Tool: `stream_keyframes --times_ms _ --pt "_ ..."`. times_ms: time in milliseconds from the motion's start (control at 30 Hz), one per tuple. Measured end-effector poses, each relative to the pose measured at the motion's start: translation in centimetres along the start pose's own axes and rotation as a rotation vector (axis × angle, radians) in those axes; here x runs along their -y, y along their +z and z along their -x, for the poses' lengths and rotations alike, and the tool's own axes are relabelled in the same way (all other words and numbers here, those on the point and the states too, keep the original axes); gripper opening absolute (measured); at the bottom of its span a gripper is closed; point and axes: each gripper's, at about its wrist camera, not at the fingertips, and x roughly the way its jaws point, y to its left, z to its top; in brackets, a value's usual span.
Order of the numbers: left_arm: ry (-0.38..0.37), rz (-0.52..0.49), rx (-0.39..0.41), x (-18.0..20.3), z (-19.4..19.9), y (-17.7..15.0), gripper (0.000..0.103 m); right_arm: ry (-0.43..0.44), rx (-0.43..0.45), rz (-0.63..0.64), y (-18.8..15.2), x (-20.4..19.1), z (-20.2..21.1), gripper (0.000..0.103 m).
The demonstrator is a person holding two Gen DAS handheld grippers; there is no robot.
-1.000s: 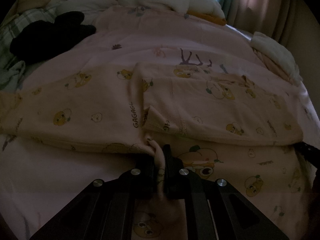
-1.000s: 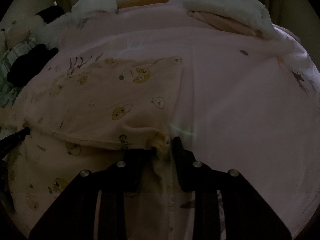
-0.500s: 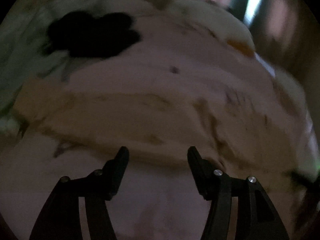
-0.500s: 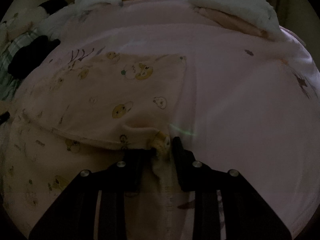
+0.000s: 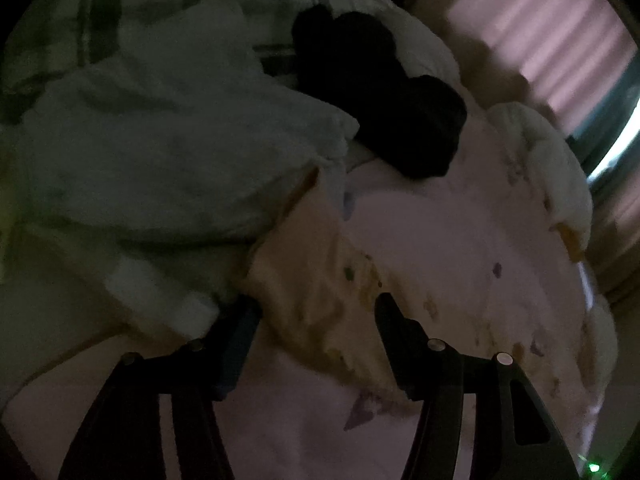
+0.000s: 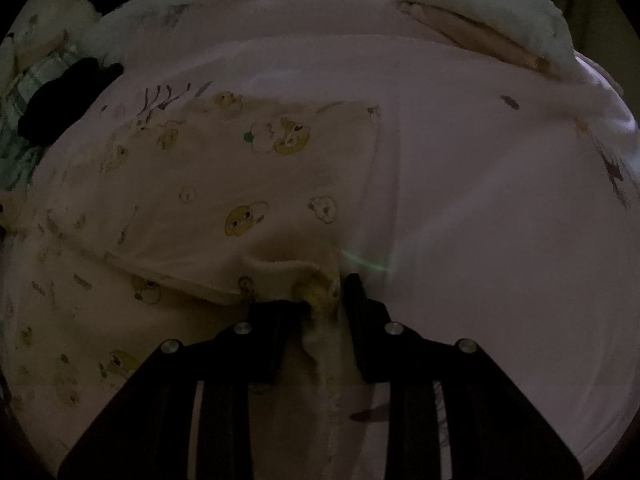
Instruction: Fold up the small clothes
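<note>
On the pink bedsheet (image 6: 480,200) the cream cartoon-print garment (image 6: 240,184) lies partly folded. The right gripper (image 6: 326,300) pinches its near edge; the left gripper (image 5: 316,312) hovers spread wide, grasping nothing, at its end.

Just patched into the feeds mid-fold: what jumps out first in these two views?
The peach cartoon-print garment lies spread on the pink bedsheet, its near edge pinched in the right gripper. The left gripper hangs open over the garment's end, beside a pale rumpled blanket and a black cloth heap.
</note>
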Motion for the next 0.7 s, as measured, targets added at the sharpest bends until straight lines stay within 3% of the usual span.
stream_keyframes --times_ms 100,267,533,700 --pt "0.015 -0.004 -0.029 -0.2 -1.0 0.4 0.05 -0.006 0.005 0.001 -0.1 -0.1 0.0 0.028" --pt "0.106 -0.081 -0.008 0.8 -1.5 0.0 0.012 0.0 0.006 -0.003 -0.2 0.0 -0.1 0.028" --pt "0.206 -0.222 0.029 2.5 -0.6 -0.2 0.011 -0.014 0.02 0.004 -0.2 -0.2 -0.1 0.028" --pt "0.225 -0.306 0.052 4.7 -0.1 -0.5 0.011 -0.013 0.03 -0.002 -0.4 -0.2 -0.2 0.028"
